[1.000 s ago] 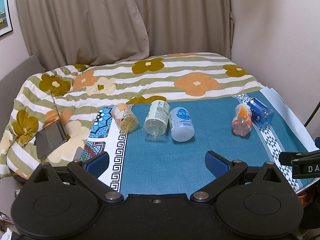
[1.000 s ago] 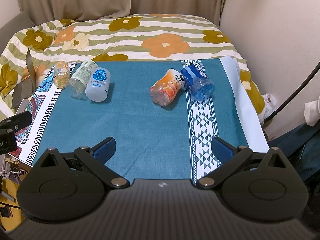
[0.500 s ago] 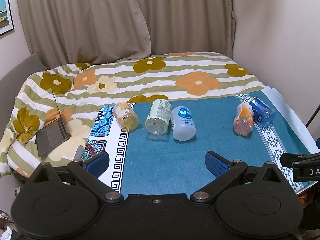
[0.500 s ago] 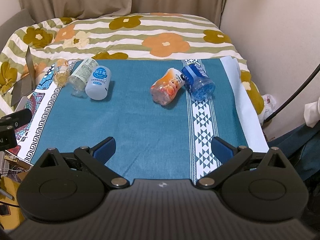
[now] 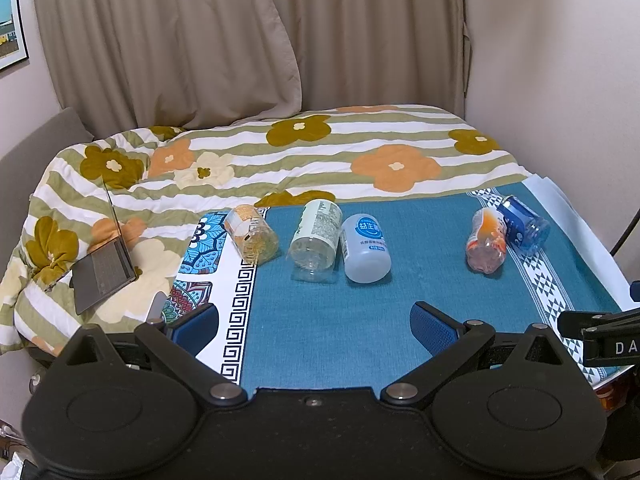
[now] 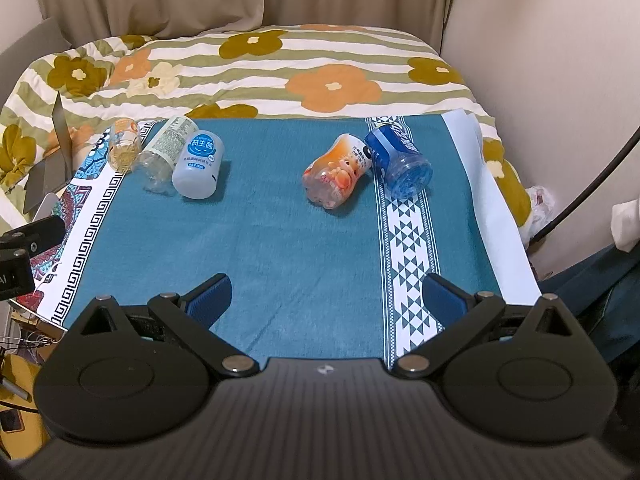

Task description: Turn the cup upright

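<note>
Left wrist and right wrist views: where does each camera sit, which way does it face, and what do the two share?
Left wrist: sits behind the open left gripper, facing forward over the teal cloth toward the curtain; its own fingers show, plus part of the other gripper's rig at the right edge.
Right wrist: sits behind the open right gripper, facing the same way from farther right; its own fingers show.
Shared: five cups lying on their sides, including the white cup and blue cup.

The white bottle (image 6: 198,166) lying on its side carries a blue round label reading 益生菌, and a black bracket (image 5: 608,338) at the right edge shows white letters "DA"
</note>
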A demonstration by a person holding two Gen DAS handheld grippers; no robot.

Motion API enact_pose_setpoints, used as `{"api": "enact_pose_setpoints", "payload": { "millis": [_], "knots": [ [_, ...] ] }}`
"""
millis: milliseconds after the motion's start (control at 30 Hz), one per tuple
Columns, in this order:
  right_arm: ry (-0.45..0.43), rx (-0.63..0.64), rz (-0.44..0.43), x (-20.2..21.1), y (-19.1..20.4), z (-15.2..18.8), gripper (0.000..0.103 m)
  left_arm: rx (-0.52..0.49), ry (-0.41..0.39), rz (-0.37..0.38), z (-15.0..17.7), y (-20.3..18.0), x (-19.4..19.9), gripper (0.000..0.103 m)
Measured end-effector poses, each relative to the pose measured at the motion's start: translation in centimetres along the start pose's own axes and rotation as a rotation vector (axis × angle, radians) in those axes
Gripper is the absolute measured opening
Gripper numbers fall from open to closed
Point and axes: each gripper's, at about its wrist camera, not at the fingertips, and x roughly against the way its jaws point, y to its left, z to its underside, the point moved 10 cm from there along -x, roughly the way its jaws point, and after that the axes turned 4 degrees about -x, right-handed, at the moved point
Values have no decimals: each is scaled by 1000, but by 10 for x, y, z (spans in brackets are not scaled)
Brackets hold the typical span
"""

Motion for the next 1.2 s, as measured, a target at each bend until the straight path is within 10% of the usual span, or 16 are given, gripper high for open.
{"api": "enact_pose_setpoints", "payload": {
  "millis": [1200],
  "knots": [
    [62,105,-59,-47,-5,-26,103,5,66,-25,-39,20,-46,103]
  ]
}}
